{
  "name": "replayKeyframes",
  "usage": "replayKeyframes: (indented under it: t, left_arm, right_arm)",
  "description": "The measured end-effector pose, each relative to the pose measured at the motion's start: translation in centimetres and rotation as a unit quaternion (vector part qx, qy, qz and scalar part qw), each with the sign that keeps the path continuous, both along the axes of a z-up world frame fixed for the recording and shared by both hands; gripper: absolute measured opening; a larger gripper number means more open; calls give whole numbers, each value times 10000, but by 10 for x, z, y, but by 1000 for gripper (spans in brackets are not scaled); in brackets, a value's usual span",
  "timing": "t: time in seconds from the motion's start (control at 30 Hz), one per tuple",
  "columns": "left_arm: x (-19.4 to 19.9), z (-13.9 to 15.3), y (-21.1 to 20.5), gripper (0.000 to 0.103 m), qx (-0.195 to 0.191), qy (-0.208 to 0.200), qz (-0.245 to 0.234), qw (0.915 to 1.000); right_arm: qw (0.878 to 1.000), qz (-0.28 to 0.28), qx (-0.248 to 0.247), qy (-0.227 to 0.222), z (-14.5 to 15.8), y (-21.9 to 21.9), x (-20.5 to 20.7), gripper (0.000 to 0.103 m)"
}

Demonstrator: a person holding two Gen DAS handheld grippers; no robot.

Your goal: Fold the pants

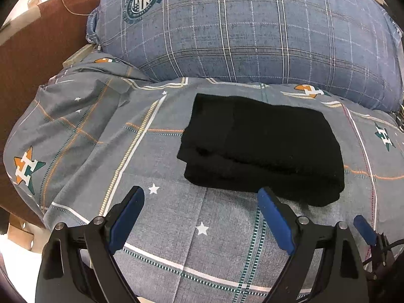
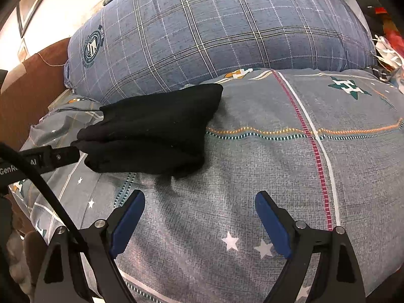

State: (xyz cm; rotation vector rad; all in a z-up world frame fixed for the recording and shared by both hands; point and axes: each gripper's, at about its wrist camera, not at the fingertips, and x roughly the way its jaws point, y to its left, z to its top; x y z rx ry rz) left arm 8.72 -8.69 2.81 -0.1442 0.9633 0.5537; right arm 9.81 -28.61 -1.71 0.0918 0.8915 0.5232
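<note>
The black pants (image 1: 262,149) lie folded into a thick rectangle on the grey patterned bedsheet (image 1: 151,151), just ahead of my left gripper (image 1: 202,194). The left gripper is open and empty, its blue pads spread wide just short of the pants' near edge. In the right wrist view the pants (image 2: 154,128) lie to the upper left. My right gripper (image 2: 199,199) is open and empty over bare sheet (image 2: 277,166), to the right of the pants. The left gripper's black body (image 2: 50,159) shows at the left edge, beside the pants.
A large blue plaid pillow (image 1: 252,25) lies behind the pants at the head of the bed. A brown headboard (image 1: 32,45) stands at the left. Clutter (image 2: 386,48) lies at the far right of the bed. A black cable (image 2: 45,189) crosses the right wrist view.
</note>
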Motion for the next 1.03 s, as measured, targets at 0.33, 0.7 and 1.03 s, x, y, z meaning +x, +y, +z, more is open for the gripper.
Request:
replayKeyframes:
  t: [0.33, 0.7, 1.03]
  left_arm:
    - [-17, 9, 2, 91, -148, -275, -49, 9995]
    - [-48, 48, 28, 103, 87, -1250, -102, 9921]
    - [-30, -3, 97, 103, -1736, -912, -360, 9799]
  right_arm:
    - [9996, 181, -86, -209, 12, 9, -13, 93]
    - [9977, 364, -251, -514, 26, 46, -39, 93]
    - [9945, 415, -828, -489, 37, 83, -43, 93]
